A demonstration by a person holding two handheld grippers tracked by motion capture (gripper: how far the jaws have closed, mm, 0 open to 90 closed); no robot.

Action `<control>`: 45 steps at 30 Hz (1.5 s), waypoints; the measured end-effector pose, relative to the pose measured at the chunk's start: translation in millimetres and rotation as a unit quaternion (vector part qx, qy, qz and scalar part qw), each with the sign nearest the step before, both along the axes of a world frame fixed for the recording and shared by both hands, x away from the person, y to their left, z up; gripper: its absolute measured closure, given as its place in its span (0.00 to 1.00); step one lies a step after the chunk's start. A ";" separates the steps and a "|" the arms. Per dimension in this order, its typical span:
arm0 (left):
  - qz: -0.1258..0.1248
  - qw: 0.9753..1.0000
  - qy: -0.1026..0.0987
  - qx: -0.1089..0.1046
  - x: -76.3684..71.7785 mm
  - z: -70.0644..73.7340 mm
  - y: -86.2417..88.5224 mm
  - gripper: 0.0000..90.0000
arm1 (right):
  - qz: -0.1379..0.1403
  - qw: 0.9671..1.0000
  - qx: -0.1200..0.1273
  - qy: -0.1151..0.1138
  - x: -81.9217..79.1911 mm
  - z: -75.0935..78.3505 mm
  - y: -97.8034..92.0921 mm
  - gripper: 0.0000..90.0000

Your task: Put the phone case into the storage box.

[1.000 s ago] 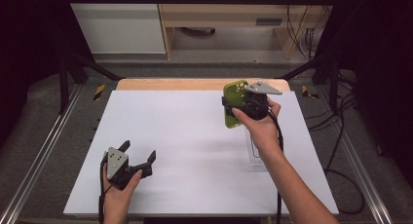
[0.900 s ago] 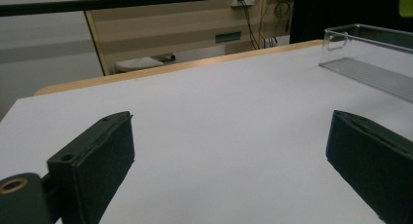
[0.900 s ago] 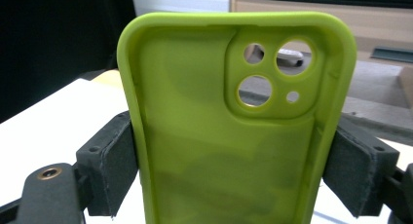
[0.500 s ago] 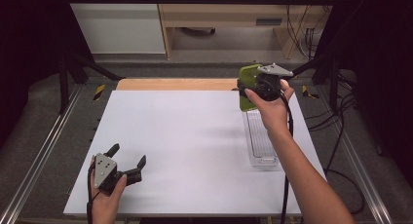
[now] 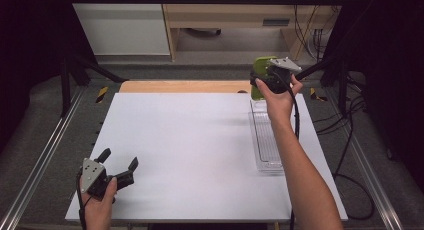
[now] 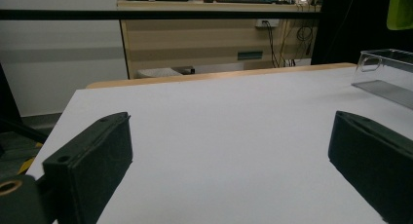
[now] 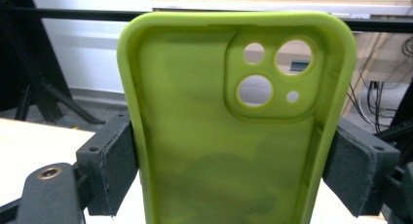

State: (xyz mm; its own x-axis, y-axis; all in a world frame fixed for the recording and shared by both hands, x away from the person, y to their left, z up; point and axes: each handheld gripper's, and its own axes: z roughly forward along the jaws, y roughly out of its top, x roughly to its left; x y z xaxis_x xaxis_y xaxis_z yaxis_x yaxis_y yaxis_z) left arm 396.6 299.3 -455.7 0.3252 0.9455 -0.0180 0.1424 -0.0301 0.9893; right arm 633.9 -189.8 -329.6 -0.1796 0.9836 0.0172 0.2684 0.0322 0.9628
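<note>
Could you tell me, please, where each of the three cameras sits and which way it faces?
High view: above the person's side, looking forward and down on the white table; both forearms, the left gripper and right gripper show.
Left gripper view: low over the table, facing the far desk; its own open fingers frame the shot.
Right gripper view: raised at the table's far edge, facing the green phone case clamped between its fingers.
Shared: the high and left gripper views both show the clear tray.

A clear plastic tray (image 5: 266, 145) lies lengthwise at the right side of the white bench (image 5: 190, 140); a wooden cabinet (image 5: 235, 15) stands beyond.
</note>
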 end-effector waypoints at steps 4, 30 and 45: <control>0.000 1.000 -0.001 -0.011 -0.7 -0.4 2.7 0.02 | -0.015 1.000 0.005 0.005 7.7 -7.7 -7.5 0.19; -0.022 1.000 -0.003 -0.013 -1.1 -2.2 -6.1 0.02 | -0.036 0.999 0.013 0.029 9.4 -33.2 -21.4 0.19; -0.027 0.999 -0.002 -0.017 -0.9 -2.8 -7.9 0.02 | -0.050 0.998 0.017 0.042 5.5 -52.7 -25.0 0.19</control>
